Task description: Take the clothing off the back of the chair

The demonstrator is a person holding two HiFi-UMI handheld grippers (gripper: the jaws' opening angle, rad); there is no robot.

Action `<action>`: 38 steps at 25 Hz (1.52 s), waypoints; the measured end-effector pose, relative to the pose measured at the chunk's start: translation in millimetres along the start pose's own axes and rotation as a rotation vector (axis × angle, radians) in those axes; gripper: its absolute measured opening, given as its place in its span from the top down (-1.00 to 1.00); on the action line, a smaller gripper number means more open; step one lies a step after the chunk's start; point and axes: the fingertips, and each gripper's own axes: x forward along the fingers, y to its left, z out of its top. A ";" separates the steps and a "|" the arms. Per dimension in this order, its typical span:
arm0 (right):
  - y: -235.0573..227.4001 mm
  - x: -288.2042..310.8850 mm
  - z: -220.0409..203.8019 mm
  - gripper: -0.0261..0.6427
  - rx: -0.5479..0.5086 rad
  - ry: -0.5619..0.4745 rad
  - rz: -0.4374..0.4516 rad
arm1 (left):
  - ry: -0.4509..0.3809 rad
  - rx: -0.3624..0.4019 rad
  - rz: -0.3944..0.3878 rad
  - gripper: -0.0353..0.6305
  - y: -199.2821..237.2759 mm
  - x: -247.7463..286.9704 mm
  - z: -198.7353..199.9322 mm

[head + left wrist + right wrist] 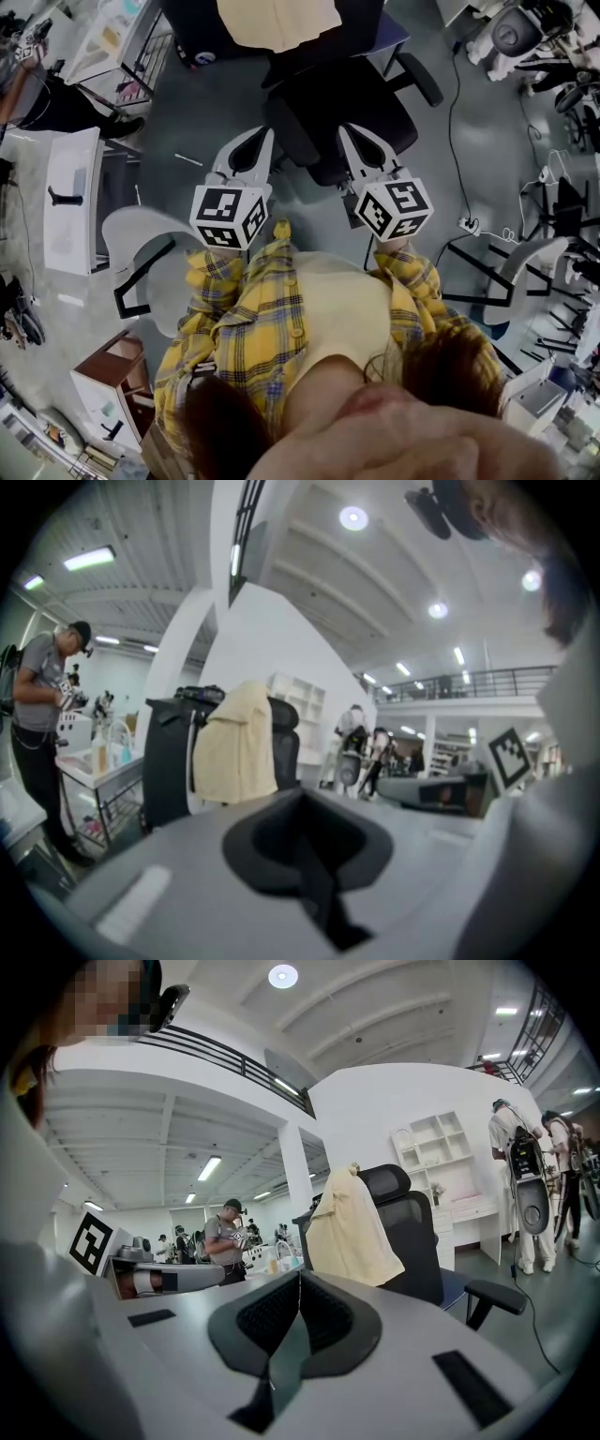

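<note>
Clearly pressed together and pinching nothing: left gripper [265, 137], closed to a thin line in its own view. Same for right gripper [349, 133], shut on empty air. Side by side at mid-frame in the head view, both pointing up the frame across the seat of the black chair [349, 103]. Beyond that seat, at top centre, draped over the chair back, the cream clothing [279, 21] — well apart from both tips, long axis up and down. Left of centre in the left gripper view, just right of centre in the right one. Roughly equal reach, by the look of it — left tip under the cloth, right tip nearer its right edge. Probably calls for spreading the jaws before any grasp.
</note>
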 end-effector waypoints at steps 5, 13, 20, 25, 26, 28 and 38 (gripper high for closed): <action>0.8 38.6 5.3 0.88 0.002 0.000 -0.011 | 0.003 0.018 -0.009 0.88 31.7 11.7 9.3; -5.2 78.8 13.5 0.88 -0.010 0.006 -0.021 | 0.015 0.018 -0.024 0.88 61.8 33.3 16.8; -29.2 102.6 31.5 0.88 -0.018 -0.006 0.005 | 0.010 0.017 0.002 0.88 68.2 64.9 28.2; -49.0 120.6 48.1 0.88 -0.025 -0.022 0.042 | -0.004 0.038 0.028 0.88 69.2 91.2 43.2; -52.5 123.7 51.6 0.88 -0.030 -0.027 0.050 | -0.009 0.042 0.033 0.88 69.5 96.0 46.5; -60.0 127.9 57.4 0.88 -0.037 -0.035 0.062 | -0.018 0.050 0.039 0.88 68.3 104.3 51.8; -84.9 148.4 88.9 0.88 -0.081 -0.093 0.109 | -0.052 0.078 0.091 0.88 71.5 135.7 73.7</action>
